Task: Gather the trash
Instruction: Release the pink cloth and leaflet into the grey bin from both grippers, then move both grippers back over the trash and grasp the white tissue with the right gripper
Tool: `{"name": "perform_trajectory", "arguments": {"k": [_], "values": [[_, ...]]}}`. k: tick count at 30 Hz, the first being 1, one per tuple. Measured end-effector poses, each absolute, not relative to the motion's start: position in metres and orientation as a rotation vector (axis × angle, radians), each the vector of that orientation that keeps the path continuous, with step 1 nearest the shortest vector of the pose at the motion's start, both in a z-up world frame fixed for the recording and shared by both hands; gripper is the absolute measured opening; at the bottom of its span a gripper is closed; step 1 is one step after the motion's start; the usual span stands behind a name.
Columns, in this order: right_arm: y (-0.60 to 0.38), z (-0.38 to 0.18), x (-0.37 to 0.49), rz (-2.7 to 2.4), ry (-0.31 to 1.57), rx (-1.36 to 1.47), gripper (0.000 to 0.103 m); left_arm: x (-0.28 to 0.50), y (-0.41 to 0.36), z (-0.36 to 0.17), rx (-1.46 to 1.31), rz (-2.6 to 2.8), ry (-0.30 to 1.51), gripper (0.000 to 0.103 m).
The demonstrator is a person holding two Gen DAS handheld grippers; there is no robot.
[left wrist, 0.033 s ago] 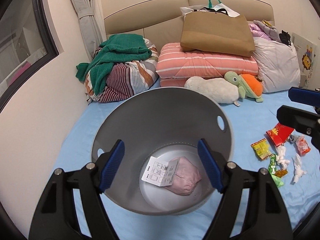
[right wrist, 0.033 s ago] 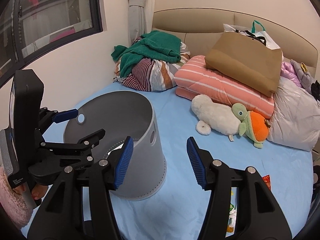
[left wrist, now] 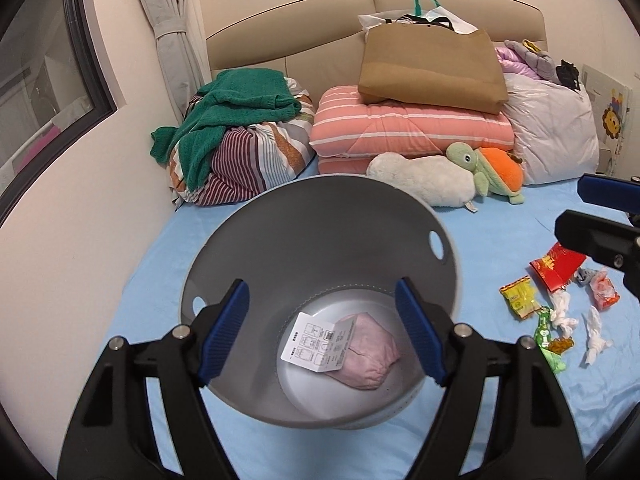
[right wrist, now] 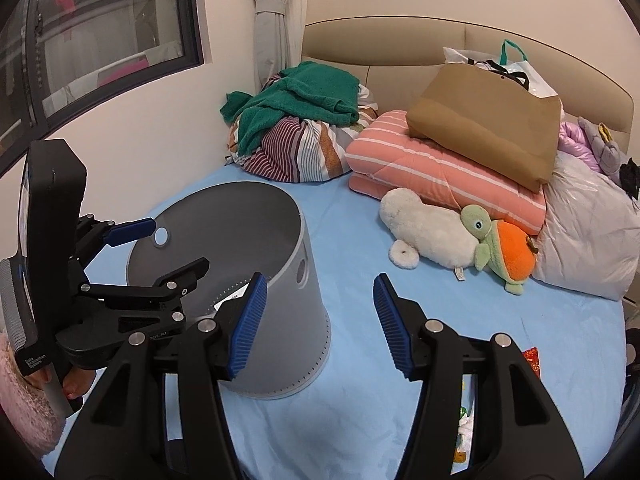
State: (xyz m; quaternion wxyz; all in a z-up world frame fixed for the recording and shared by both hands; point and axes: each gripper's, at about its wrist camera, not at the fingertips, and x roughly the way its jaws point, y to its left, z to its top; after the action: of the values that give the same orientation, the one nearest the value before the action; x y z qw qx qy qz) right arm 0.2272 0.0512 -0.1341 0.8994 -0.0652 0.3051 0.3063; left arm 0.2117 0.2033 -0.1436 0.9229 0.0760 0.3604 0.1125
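So the left gripper (left wrist: pixel 322 330) hangs right over the grey bin (left wrist: pixel 320 240) on the bed (left wrist: pixel 500 216), fingers spreading apart with nothing between them, and a pink bundle (left wrist: pixel 366 354) with a white label already sits at the bottom. If it drops lower, a finger could catch the rim and tip the light bin on that soft mattress. Over to the right the wrappers (left wrist: pixel 520 296) and tissues (left wrist: pixel 596 338) lie loose; they're flimsy and could slip a pinch. The right gripper (right wrist: pixel 320 320) is half-spread and empty.
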Motion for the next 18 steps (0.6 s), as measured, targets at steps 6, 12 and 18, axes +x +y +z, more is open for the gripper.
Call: {"name": "perform_trajectory", "arguments": {"k": [6,12,18], "values": [[0.012,-0.138,0.213,0.571,0.638,-0.111,0.056,0.204,0.179,-0.142,0.167,0.193,0.744,0.076],[-0.055,-0.156,0.189,0.436,0.652,-0.092,0.062,0.191,0.13,-0.15,0.194,0.097,0.765,0.075],[-0.138,-0.188,0.169,0.277,0.71,-0.024,0.062,0.186,0.073,-0.169,0.21,-0.003,0.794,0.075]]}}
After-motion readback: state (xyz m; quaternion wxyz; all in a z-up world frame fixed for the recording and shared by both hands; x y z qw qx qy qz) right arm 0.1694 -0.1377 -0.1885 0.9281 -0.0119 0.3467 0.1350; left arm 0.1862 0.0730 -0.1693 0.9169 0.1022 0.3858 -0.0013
